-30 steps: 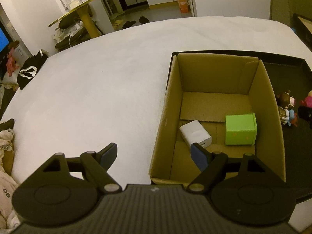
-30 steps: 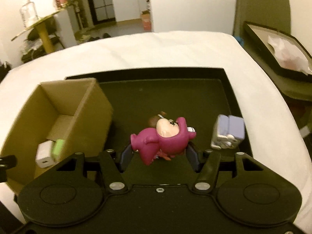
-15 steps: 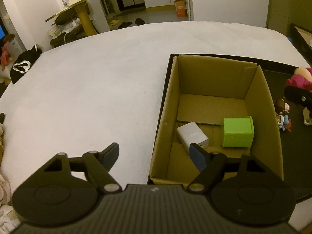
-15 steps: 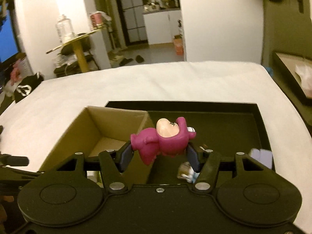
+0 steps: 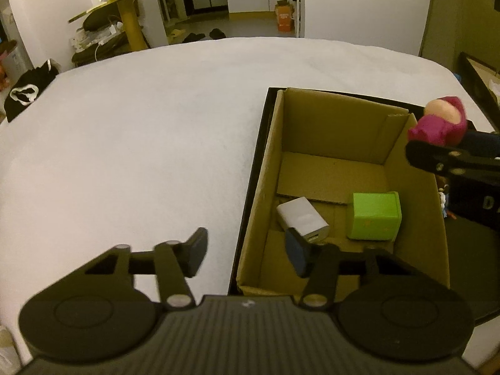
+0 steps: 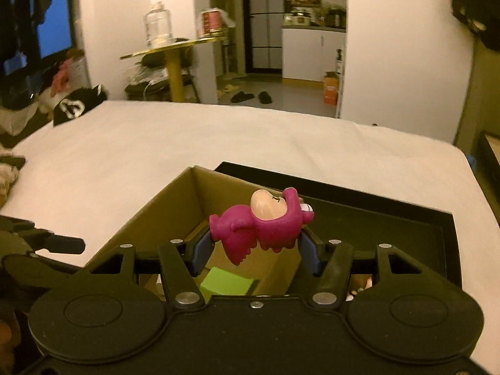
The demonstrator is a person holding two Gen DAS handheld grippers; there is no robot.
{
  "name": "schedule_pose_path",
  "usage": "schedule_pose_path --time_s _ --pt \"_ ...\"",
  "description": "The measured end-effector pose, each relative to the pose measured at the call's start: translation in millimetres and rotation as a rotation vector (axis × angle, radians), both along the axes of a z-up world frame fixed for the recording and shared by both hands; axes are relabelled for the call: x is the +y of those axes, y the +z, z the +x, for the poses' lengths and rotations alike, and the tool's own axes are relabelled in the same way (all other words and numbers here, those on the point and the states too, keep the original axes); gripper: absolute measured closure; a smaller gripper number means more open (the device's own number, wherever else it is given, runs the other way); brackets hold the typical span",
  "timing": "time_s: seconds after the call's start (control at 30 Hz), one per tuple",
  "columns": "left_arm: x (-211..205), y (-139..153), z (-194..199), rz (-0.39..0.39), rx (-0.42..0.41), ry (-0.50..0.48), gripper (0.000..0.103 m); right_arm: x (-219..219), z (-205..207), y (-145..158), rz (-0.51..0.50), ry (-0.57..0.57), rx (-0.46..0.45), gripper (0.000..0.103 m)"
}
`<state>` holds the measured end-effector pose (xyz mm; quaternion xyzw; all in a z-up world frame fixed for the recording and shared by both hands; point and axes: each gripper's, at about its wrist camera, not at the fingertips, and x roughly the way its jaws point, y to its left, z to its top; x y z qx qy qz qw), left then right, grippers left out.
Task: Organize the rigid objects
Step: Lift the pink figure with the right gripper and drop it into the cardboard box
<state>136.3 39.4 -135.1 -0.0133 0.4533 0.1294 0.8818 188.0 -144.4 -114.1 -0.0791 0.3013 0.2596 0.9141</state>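
Observation:
An open cardboard box [image 5: 268, 168] stands in a black tray [image 6: 390, 228] on the white surface. A green cube [image 5: 373, 217] and a white block [image 5: 300, 218] lie on the box floor. My right gripper [image 6: 253, 247] is shut on a magenta figurine [image 6: 265, 222], held in the air over the box's right wall [image 6: 278, 268]. In the left wrist view the figurine [image 5: 440, 122] shows at the right edge. My left gripper [image 5: 247, 251] hovers at the box's near left corner, its jaws closing. The box wall shows between the pads, which do not touch it.
Small figurines [image 5: 443, 200] lie in the tray right of the box. The white surface [image 5: 140, 143] spreads wide to the left. A black cloth [image 6: 78, 106] lies at its far left edge. Beyond it stands a gold side table [image 6: 175, 47] with a glass jar.
My right gripper has lifted the magenta figurine from the tray and carried it left to the box's right wall. The left gripper's jaws have narrowed; that hand has barely moved.

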Motion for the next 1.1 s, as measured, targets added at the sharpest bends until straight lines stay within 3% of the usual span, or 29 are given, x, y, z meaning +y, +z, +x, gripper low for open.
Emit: schedule_pose_path --time_s 0.07,0.13,0.23,0.63,0.8,1.1 --pt "1.9 -0.6 0.1 -0.012 0.003 -0.001 0.073 5.0 -0.4 -2.0 -0.019 0.014 0.003 0.046" --pt "3.8 -1.0 -0.2 -0.025 0.003 0.002 0.083 11.0 -0.1 -4.9 -0.038 0.028 0.004 0.046" --pt "6.3 -0.7 -1.3 -0.046 -0.003 0.007 0.091 17.9 -0.5 -6.2 -0.059 0.052 0.0 0.046" --pt "5.1 -1.6 -0.2 -0.044 -0.002 0.009 0.091 24.8 -0.7 -14.0 -0.102 0.057 0.014 0.043" --pt "3.0 -1.0 -0.7 -0.03 -0.003 0.005 0.091 19.3 -6.0 -11.2 -0.077 0.038 0.015 0.04" --pt "-4.8 -0.5 0.0 0.007 0.005 0.002 0.091 -11.8 -10.6 -4.5 -0.006 -0.099 0.016 0.031"
